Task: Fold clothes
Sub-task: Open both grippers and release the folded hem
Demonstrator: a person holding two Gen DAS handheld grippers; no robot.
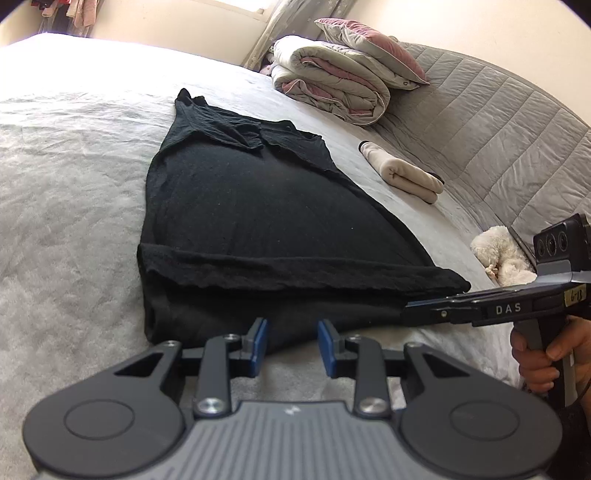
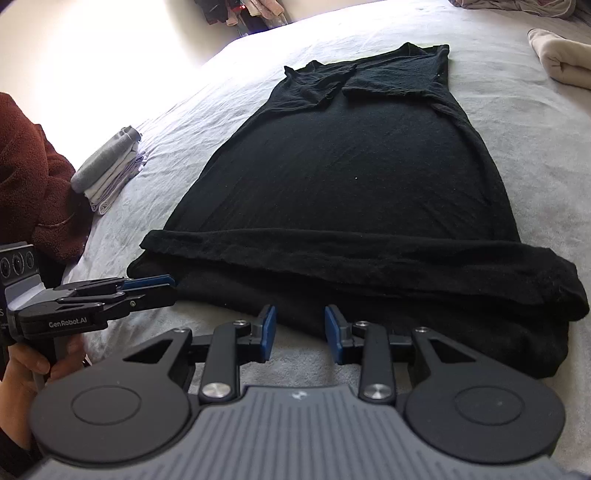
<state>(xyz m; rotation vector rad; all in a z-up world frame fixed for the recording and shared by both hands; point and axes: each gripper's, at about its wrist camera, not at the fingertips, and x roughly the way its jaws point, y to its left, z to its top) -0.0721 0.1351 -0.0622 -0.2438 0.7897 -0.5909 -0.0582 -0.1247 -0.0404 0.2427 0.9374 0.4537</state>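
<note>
Both tongs, left (image 1: 291,345) and right (image 2: 300,334), hang apart and empty at the near hem of the black dress (image 2: 347,177) spread on the bed (image 1: 74,184). Beyond it lie a rolled cream garment (image 1: 402,171) to the right, a folded grey stack (image 2: 107,170) to the left, and a quilt bundle (image 1: 332,77) farthest.

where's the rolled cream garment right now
In the left wrist view, the rolled cream garment lies on the bed right of the black dress, near the grey headboard.

Home bedroom, prob.: bed (image 1: 74,147), folded duvet (image 1: 332,85), curtain (image 1: 273,33).
</note>
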